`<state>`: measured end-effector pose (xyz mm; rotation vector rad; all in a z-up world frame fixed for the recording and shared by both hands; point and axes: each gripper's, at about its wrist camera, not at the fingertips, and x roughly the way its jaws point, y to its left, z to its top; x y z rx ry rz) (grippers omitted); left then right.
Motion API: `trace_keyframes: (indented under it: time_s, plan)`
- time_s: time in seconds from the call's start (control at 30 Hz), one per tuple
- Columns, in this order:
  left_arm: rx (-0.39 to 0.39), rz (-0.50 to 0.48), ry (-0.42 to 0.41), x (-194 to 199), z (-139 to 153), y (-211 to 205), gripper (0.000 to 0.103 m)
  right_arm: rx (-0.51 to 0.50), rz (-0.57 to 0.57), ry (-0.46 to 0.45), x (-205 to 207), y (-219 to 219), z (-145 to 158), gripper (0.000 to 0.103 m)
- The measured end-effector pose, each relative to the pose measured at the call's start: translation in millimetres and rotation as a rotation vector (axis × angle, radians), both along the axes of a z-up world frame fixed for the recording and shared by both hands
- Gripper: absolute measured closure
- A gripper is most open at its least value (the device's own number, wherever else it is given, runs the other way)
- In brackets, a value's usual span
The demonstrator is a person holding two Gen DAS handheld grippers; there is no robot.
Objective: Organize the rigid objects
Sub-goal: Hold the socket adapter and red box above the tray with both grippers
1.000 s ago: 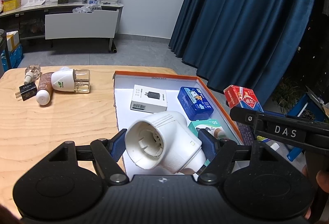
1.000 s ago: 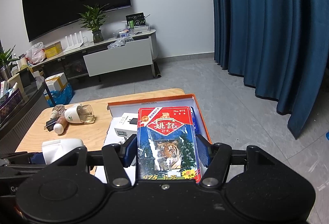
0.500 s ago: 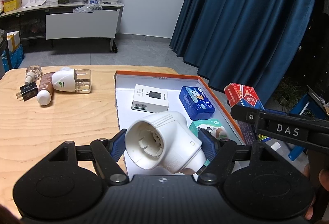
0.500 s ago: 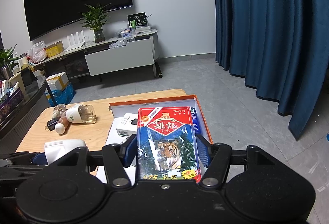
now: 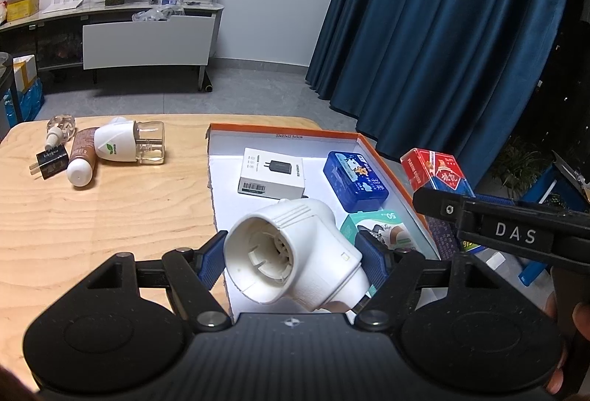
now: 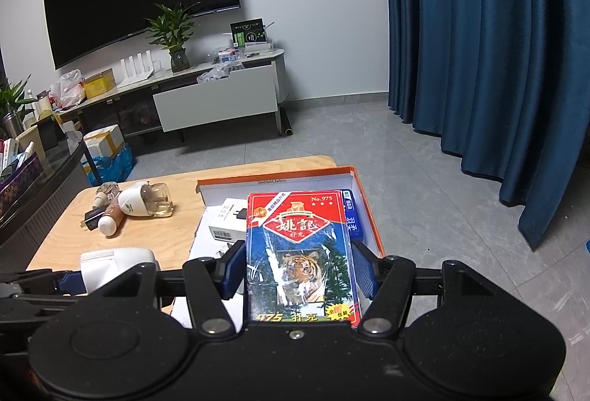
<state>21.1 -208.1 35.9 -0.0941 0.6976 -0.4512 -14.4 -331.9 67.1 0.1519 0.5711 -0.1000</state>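
Fingers of left gripper (image 5: 291, 259) clamp white plug-in device (image 5: 295, 253) – right gripper (image 6: 298, 270) pinches card pack (image 6: 298, 253) (above box (image 5: 391, 172))

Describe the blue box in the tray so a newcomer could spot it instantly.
Start at the orange-rimmed tray on the wooden table. Along its right wall lies the blue box, beside the white charger box; it alone is solid blue with cartoon artwork.

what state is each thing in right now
left gripper: shut on the white plug-in device, held above the box
right gripper: shut on the card pack, held above the box
box: open, no lid on
charger box: lying flat in the box
blue case: closed, in the box
brown tube: capped, lying on the table
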Motion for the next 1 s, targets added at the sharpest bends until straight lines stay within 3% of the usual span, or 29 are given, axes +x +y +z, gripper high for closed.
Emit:
trace_keyframes:
  time_s: [1.0]
  plan:
    - [-0.001,0.000,0.005,-1,-1,0,0.028,-0.016,0.030,0.044,14,6,-11,0.031]
